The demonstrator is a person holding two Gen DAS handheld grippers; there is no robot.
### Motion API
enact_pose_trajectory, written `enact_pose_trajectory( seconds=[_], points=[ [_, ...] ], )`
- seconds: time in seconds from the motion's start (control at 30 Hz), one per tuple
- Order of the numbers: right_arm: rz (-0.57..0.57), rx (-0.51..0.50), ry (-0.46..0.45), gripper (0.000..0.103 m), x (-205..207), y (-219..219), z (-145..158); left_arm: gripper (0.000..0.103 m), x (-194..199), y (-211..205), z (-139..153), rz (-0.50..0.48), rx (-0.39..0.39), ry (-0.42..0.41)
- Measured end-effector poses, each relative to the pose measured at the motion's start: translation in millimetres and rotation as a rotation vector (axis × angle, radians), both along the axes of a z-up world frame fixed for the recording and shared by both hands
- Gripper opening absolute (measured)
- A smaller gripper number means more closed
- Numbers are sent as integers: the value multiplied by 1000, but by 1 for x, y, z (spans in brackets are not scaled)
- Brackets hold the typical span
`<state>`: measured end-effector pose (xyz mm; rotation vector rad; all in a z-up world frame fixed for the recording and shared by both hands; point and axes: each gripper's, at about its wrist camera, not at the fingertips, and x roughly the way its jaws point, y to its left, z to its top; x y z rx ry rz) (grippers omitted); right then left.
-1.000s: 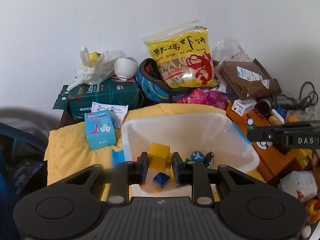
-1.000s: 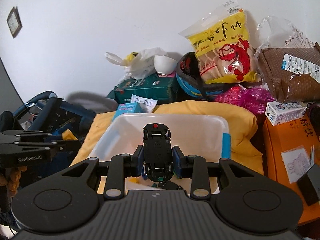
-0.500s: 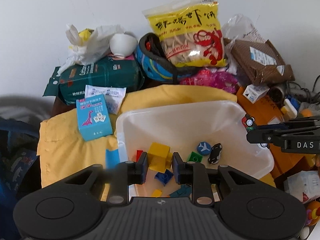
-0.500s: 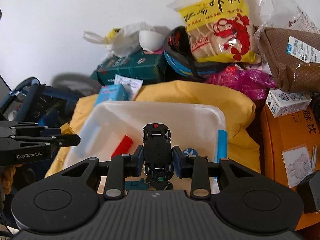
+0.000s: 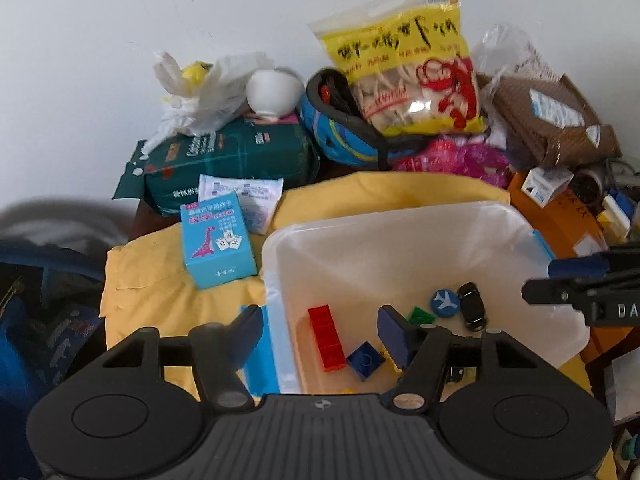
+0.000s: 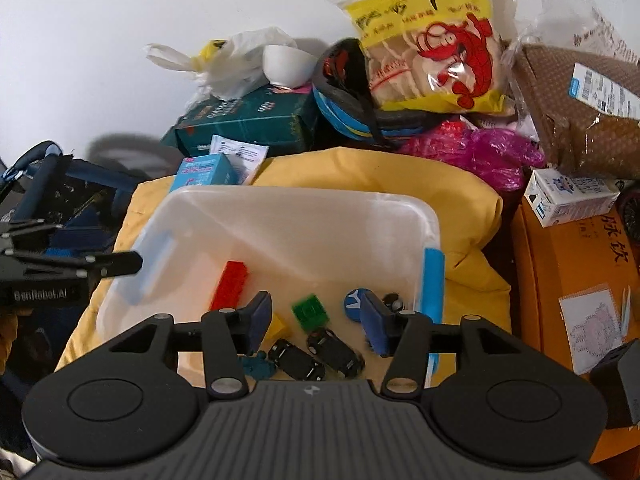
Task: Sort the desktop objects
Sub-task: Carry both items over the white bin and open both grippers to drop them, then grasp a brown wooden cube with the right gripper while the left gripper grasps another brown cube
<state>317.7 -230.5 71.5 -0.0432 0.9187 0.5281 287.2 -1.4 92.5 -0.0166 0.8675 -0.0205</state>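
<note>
Lying flat on the bin floor, red brick (image 5: 327,337) runs long axis near-to-far, slightly tilted, inside the white plastic bin (image 5: 400,220) on the yellow cloth (image 5: 160,280). Left tool (image 5: 320,334) wide apart, holding nothing, left finger outside the bin wall, right finger over the bin. Right tool (image 6: 316,322) also wide, empty, both fingers over the bin.

Right view: two black toy cars (image 6: 296,359) side by side near the front wall, both angled toward the lower right, undersides or tops hard to tell. Third small black car (image 5: 472,306) at the right side beside a blue round disc (image 5: 445,301) with a white plane mark; its long axis near-to-far. Green brick (image 6: 309,312) flat, mid-bin. Blue square brick (image 5: 366,360) just right of the red one. Yellow piece (image 6: 276,326) mostly hidden behind the right tool's left finger; a dark teal bit under the tool body can't be made out.

Left view blurred at the back clutter. Blue dinosaur card box (image 5: 218,242) on the cloth left of the bin. Yellow shrimp snack bag (image 6: 432,40) leans on the wall. Counter itself not visible under the pile.
</note>
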Motion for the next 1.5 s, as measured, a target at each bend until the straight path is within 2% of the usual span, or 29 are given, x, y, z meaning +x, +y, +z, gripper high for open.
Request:
enact_pose_trajectory(
  seconds=[0.1, 0.2, 0.23, 0.43, 0.57, 0.67, 0.73, 0.87, 1.03, 1.17, 1.27, 1.33, 1.5],
  points=[
    [60, 5, -43, 55, -42, 0, -3, 67, -30, 3, 0, -9, -5, -58],
    [114, 23, -56, 68, -94, 1, -16, 67, -70, 2, -10, -27, -12, -85],
    [141, 25, -50, 69, -114, 2, -26, 67, -86, 2, -16, -21, -12, -90],
    [234, -31, 50, 67, -212, 14, -99, 67, -172, -6, -71, 29, -48, -39],
    [257, -69, 87, 63, -245, 29, -129, 67, -209, -17, -101, 36, -55, 7],
    [243, -99, 59, 48, -247, 37, -139, 67, -226, -22, -112, 30, -65, 27],
    [240, -78, 44, 34, -244, 36, -139, 67, -232, -29, -115, 5, -52, 23],
    [196, -54, 17, 34, -241, 18, -132, 67, -232, -45, -121, -37, -56, 36],
    [73, -54, 6, 34, -227, -24, -123, 67, -232, -77, -129, -126, -77, 46],
    [16, -60, 11, 34, -222, -48, -120, 67, -225, -103, -143, -205, -50, 67],
    [-1, -48, 0, 34, -222, -55, -116, 66, -217, -109, -153, -216, -23, 75],
    [-4, -36, -7, 34, -220, -57, -113, 43, -213, -106, -157, -220, -35, 86],
    [-22, 8, -30, 34, -209, -59, -101, 43, -218, -93, -143, -200, -64, 61]
  ],
)
